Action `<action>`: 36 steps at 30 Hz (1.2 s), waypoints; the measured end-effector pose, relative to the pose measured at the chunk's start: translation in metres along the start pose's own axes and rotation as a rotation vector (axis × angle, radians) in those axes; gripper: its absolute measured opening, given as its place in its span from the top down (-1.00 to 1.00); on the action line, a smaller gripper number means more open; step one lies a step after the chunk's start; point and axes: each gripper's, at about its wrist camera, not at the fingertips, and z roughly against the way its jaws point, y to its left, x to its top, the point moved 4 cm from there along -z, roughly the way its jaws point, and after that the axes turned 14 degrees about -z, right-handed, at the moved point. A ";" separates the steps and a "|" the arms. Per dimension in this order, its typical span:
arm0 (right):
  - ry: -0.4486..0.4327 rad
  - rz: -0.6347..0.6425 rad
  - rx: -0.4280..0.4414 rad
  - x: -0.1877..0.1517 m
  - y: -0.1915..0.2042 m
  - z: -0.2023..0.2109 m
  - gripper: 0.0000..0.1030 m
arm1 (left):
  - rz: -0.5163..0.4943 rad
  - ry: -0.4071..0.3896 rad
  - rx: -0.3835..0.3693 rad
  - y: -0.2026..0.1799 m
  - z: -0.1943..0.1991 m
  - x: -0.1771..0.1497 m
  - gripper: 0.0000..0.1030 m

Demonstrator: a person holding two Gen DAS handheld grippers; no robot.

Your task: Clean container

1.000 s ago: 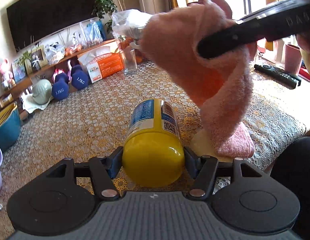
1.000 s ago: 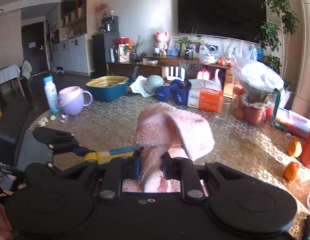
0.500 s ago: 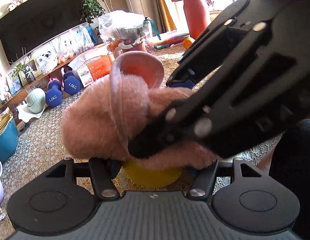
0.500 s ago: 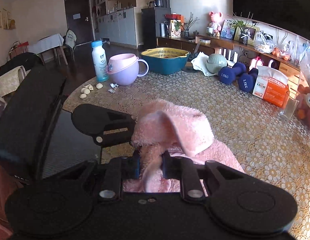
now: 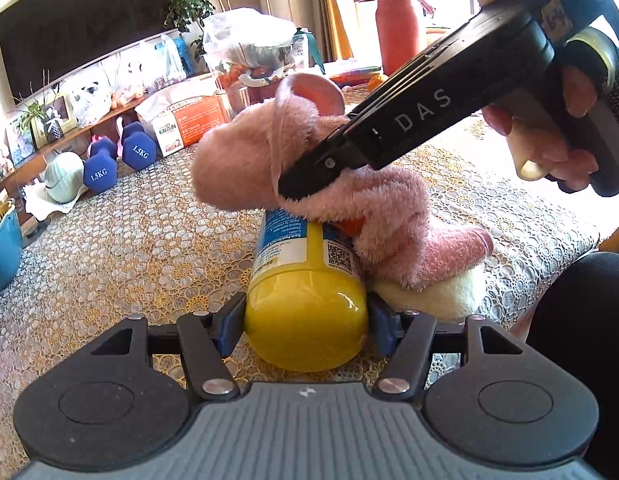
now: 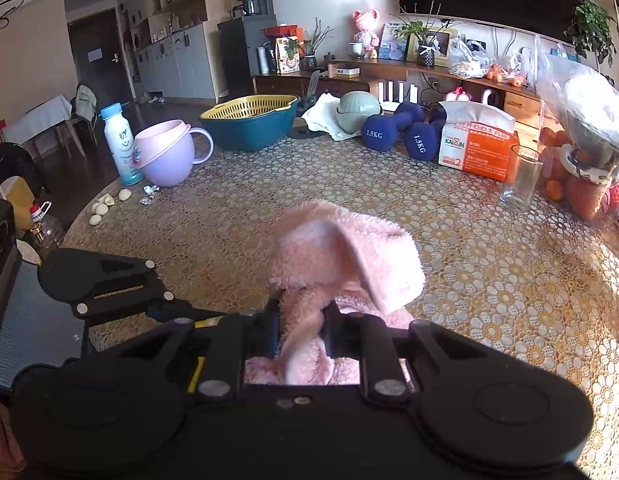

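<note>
Yellow plastic made up the bottle (image 5: 305, 300), which lay on its side just above the lace-covered counter (image 5: 129, 248), its rounded base pointing back at the camera. The left gripper (image 5: 305, 316) was clamped on that base, 1 blue pad pressed to each side. A glossy label wrapped the body, so the surface was probably smooth and slippery; gripping the wide base looked sound, since the hard wall seemed stiff enough not to dent. It appeared light, though what was inside could not be told.

Fluffy pink cloth (image 5: 349, 196) was draped over the far end of the bottle, touching its upper side, with a cream-coloured end trailing down onto the counter on the right. The right gripper (image 6: 301, 328) was closed on a bunched fold of that cloth (image 6: 345, 256), held by a hand (image 5: 549, 136). Being soft and limp, the cloth should mould round the curved wall, but loose folds could slip off, so pinching it near the middle looked best.
</note>
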 end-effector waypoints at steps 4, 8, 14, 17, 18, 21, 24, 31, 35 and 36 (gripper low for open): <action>-0.013 -0.063 0.005 0.001 -0.013 0.002 0.62 | 0.096 -0.016 -0.075 0.008 0.005 -0.004 -0.32; -0.029 -0.144 0.011 0.000 -0.026 0.004 0.62 | 0.225 -0.014 -0.184 0.017 0.003 -0.011 -0.37; -0.016 -0.210 -0.066 -0.010 -0.047 0.004 0.63 | 0.305 -0.004 -0.216 0.022 -0.004 -0.015 -0.36; 0.042 -0.187 -0.113 -0.027 -0.054 -0.002 0.63 | 0.326 -0.001 -0.210 0.024 -0.003 -0.015 -0.35; 0.053 -0.174 -0.128 -0.033 -0.054 -0.002 0.63 | 0.335 -0.001 -0.208 0.025 -0.002 -0.016 -0.31; 0.055 -0.168 -0.154 -0.042 -0.058 0.005 0.63 | 0.347 -0.005 -0.208 0.027 -0.001 -0.014 -0.22; 0.048 -0.154 -0.196 -0.045 -0.062 0.016 0.63 | 0.328 0.002 -0.175 0.027 -0.001 -0.011 -0.21; -0.053 -0.150 -0.197 -0.029 -0.059 0.050 0.64 | 0.139 0.006 -0.028 0.015 0.006 0.002 -0.21; -0.124 -0.117 -0.128 -0.009 -0.037 0.065 0.64 | 0.020 -0.005 0.017 0.001 0.011 0.008 -0.21; -0.135 -0.106 -0.097 -0.004 -0.030 0.067 0.64 | -0.012 -0.007 0.027 -0.003 0.012 0.009 -0.21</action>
